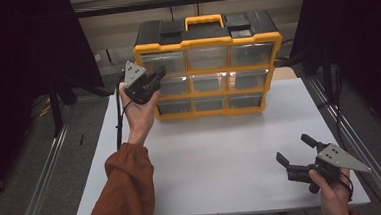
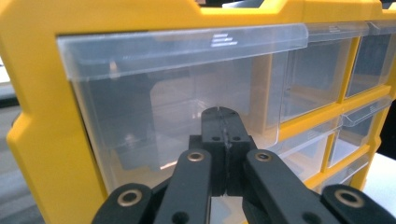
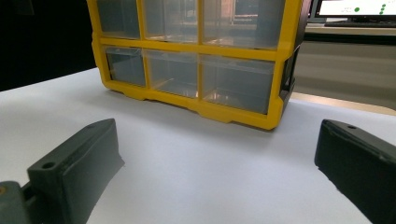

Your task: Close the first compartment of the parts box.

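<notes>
1. Standing beside the bench (image 1: 221, 150), I see the left claw (image 1: 149, 81) raised to the left column of the yellow drawer cabinet (image 1: 209, 71), which stands upright at the far side of the bench with its clear drawers facing the person.
2. The left claw is clenched with nothing between its jaws; in the left gripper view its tips (image 2: 223, 114) meet just in front of the clear face of the top-left drawer (image 2: 177, 102), below the drawer's overhanging lip (image 2: 187, 46). Whether they touch the plastic I cannot tell.
3. The step in hand looks to me like opening that drawer. To do it well, I would say the tips should rise under the lip, or part and pinch it, before any pull.
4. The pull should run straight out along the drawer's slide, not sideways, or the drawer may bind in the yellow frame.
5. The cabinet looks light, so a sharp tug may drag it across the bench; a slow, steady draw seems safer.
6. The right claw (image 1: 297, 155) rests low at the near right of the bench, jaws released and wide, well apart from the cabinet; it could brace the frame if the cabinet slides.
</notes>
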